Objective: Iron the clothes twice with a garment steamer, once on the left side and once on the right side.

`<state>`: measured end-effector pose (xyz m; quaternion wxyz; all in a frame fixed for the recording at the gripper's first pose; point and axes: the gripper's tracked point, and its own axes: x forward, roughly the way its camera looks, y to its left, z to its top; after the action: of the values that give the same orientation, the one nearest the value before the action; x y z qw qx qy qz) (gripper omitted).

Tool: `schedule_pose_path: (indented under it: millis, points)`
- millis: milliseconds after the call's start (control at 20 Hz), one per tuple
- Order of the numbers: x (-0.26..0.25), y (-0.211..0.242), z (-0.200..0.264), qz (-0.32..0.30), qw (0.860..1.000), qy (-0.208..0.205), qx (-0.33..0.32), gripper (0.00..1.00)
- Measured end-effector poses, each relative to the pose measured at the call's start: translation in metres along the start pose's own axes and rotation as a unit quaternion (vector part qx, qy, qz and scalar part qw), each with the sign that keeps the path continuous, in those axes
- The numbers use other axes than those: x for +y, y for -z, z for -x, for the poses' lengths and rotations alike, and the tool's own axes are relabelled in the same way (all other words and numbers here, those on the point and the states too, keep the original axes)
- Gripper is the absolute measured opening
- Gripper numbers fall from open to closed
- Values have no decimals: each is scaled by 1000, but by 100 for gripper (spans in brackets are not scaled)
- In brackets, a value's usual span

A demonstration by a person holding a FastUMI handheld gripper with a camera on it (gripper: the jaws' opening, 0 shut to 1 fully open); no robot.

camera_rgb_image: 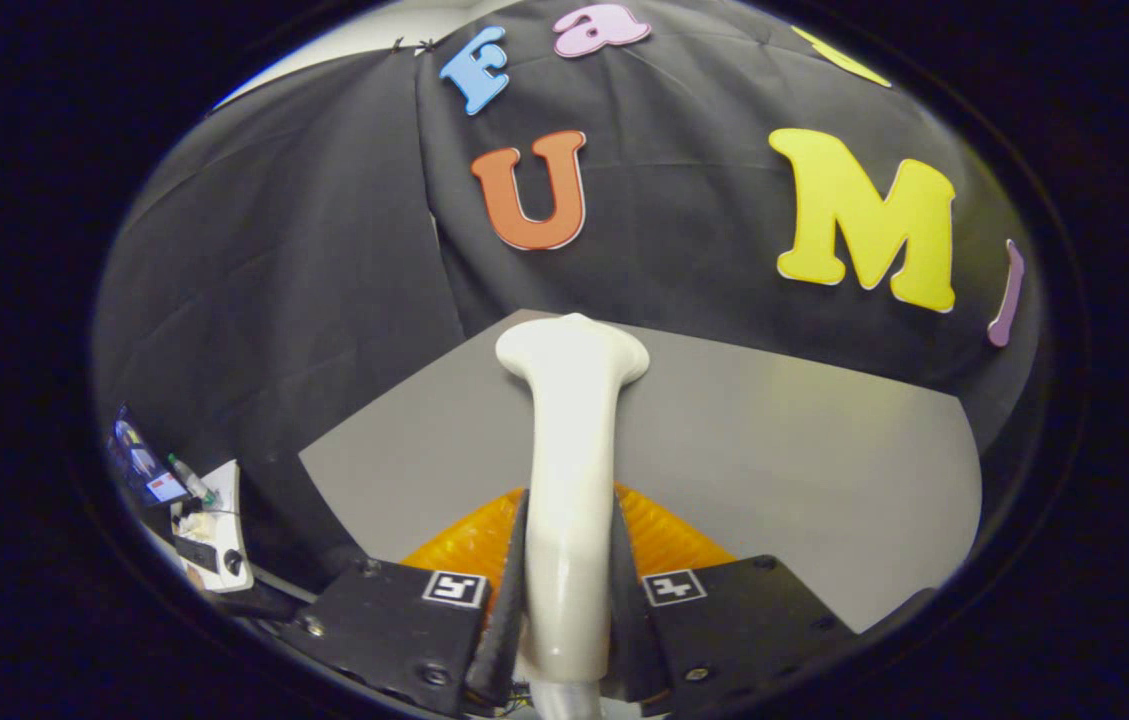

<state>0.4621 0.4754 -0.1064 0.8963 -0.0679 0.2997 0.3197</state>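
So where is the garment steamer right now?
The garment steamer is clamped between the gripper's two fingers, its head raised beyond them over the grey table and orange garment.

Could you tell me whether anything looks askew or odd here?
Nothing stands out. The gripper is shut on the white garment steamer, held upright between its fingers, above the orange garment on the grey table.

The single camera rides on the hand-held gripper (567,590) and looks forward along its two fingers (509,580), which close on the handle of a white plastic garment steamer (569,450) right at the lens; the steamer's head points away from the camera; the view angles slightly downward over an orange ribbed garment (669,535) lying just under the fingers, across a flat grey tabletop (804,450), toward the black cloth booth wall (304,250) beyond; a cluttered small white side table (214,530) sits far off to the left.
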Motion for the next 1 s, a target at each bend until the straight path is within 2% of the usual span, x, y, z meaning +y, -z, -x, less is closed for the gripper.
schedule_pose_path:
  millis: [200,400,750,1000]
  points:
    - [2,1,12,-7,1000,-18,-8,37]
    - [-8,-6,56,-11,998,-10,-59,36]
    - [-37,-44,178,-55,986,17,-159,36]
    - [-72,-60,279,-62,969,75,-228,36]
